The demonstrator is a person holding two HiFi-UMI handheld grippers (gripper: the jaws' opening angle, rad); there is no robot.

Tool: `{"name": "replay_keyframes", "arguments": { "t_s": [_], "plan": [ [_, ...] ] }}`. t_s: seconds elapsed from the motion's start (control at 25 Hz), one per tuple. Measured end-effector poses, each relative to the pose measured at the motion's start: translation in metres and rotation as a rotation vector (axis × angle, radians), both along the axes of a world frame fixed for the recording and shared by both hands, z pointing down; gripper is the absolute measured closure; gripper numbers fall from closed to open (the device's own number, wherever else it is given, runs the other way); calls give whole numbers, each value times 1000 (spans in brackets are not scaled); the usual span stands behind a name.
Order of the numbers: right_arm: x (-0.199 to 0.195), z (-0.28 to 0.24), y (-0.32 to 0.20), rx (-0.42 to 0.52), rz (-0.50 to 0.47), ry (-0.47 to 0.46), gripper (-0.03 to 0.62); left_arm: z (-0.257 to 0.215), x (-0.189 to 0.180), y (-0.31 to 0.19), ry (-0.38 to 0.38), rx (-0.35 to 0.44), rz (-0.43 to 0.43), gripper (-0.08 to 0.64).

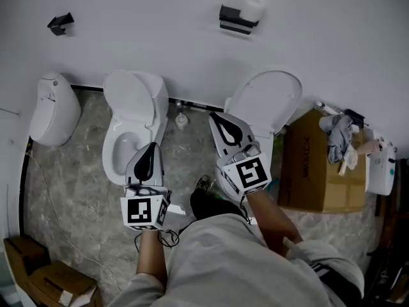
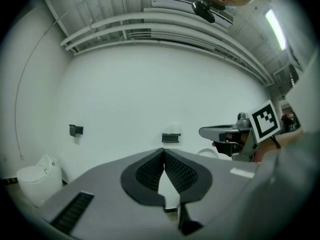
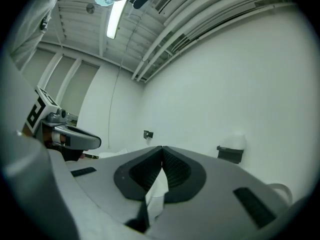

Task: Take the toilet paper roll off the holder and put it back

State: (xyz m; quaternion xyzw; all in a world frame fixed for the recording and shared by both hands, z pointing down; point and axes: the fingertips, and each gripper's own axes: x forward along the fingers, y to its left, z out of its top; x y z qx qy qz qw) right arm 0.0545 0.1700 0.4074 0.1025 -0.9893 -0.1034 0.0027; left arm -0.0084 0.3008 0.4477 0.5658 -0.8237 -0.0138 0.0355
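The white toilet paper roll sits on a black wall holder, high on the white wall. In the left gripper view the holder is straight ahead and far off; in the right gripper view the roll and holder lie to the right. My left gripper hovers over the left toilet, jaws shut and empty. My right gripper points toward the wall below the holder, also shut with nothing held.
Two white toilets stand against the wall, and a white bin is at the left. A second small black holder hangs at the upper left. A cardboard box with rags stands at the right, more boxes at the lower left.
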Motion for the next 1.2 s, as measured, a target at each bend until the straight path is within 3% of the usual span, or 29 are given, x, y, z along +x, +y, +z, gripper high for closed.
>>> {"name": "replay_keyframes", "arguments": {
  "t_s": [0.24, 0.72, 1.2],
  "plan": [
    [-25, 2, -88, -7, 99, 8, 589, -8, -36, -103, 6, 22, 126, 550],
    [2, -3, -214, -44, 323, -17, 589, -31, -40, -260, -3, 31, 379, 550],
    [-24, -12, -318, -41, 460, -32, 588, -56, -73, -395, -58, 41, 526, 549]
  ]
}}
